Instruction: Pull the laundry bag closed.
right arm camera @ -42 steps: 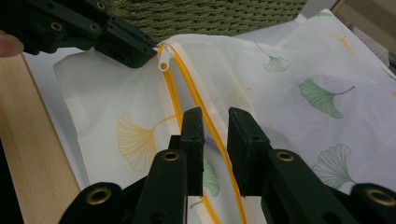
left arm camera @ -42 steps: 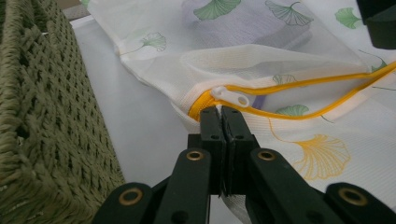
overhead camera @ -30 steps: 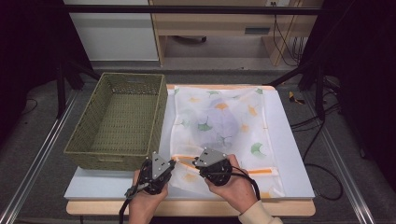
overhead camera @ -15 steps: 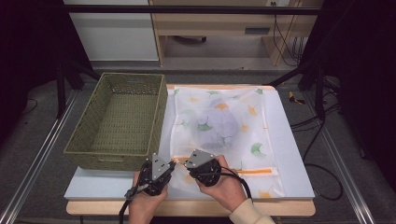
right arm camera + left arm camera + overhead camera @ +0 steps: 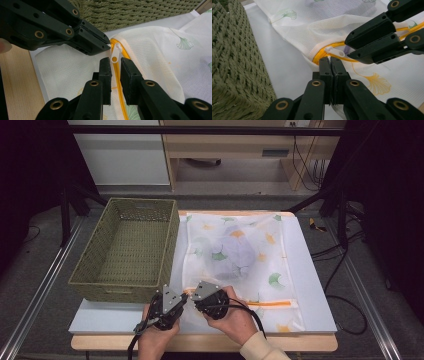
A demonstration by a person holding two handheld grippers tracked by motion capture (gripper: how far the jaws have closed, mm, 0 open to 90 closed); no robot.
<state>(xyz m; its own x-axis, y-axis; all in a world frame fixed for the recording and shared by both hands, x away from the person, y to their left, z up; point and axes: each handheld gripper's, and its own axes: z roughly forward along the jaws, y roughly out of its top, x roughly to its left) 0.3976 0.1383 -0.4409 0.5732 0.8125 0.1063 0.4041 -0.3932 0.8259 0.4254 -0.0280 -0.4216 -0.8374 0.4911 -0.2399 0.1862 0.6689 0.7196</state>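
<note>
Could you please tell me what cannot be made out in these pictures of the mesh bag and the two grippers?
- The bundle inside the mesh bag: high view, veiled by fabric, so what it is stays unclear.
- The basket's near inside wall: high view, hidden by its rim.
- The zipper pull: too small in the high view.

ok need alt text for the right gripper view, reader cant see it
Two open black jaws of the right gripper straddle the white zipper pull on a mesh laundry bag with an orange zipper. The left gripper, shut on the bag's edge, enters from upper left; a green woven basket sits behind.
</note>
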